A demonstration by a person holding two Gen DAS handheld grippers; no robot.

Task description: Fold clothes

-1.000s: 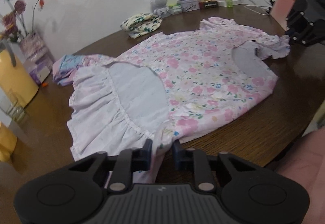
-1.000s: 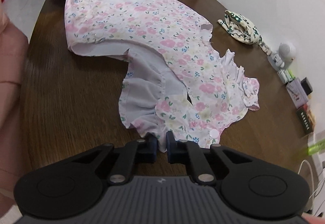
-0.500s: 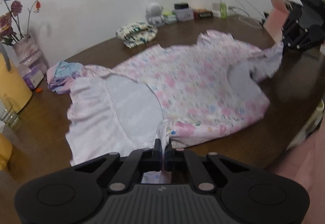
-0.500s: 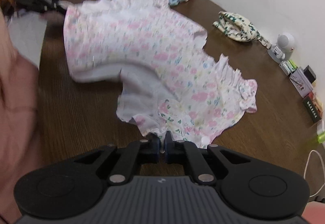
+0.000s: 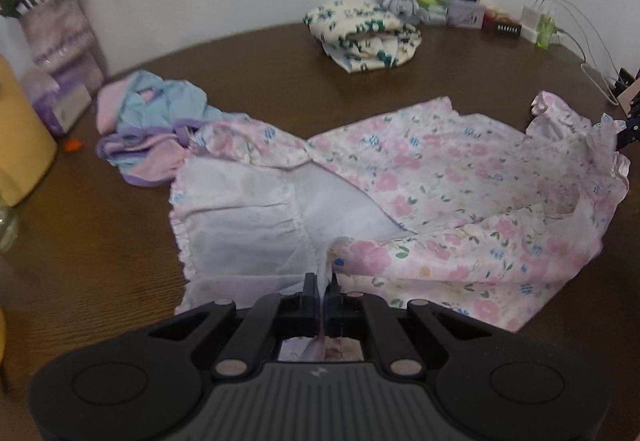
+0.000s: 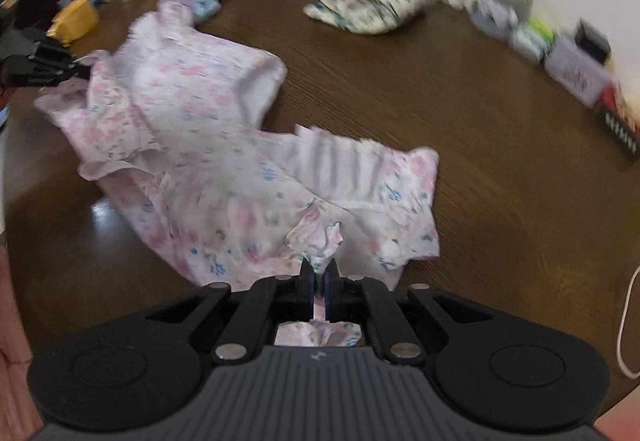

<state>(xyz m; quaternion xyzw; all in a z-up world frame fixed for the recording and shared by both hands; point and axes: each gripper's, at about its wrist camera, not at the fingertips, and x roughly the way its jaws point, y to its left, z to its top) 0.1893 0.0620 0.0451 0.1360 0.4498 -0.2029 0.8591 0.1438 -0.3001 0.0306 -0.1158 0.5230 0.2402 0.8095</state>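
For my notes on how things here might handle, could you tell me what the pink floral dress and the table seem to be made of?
Pink floral dress: looks like thin woven fabric, likely cotton, matte; it creases, gathers into ruffles and shows a paler plain underside.
Table: dark brown wood or wood veneer, which of the two is unclear; a visible grain runs across it, and the semi-gloss top reflects light.

Soft, even indoor light with faint shadows, a pale glare patch on the wooden table (image 6: 100, 209) at near left, heavy motion blur across the right view, and fisheye bending with dark corners.
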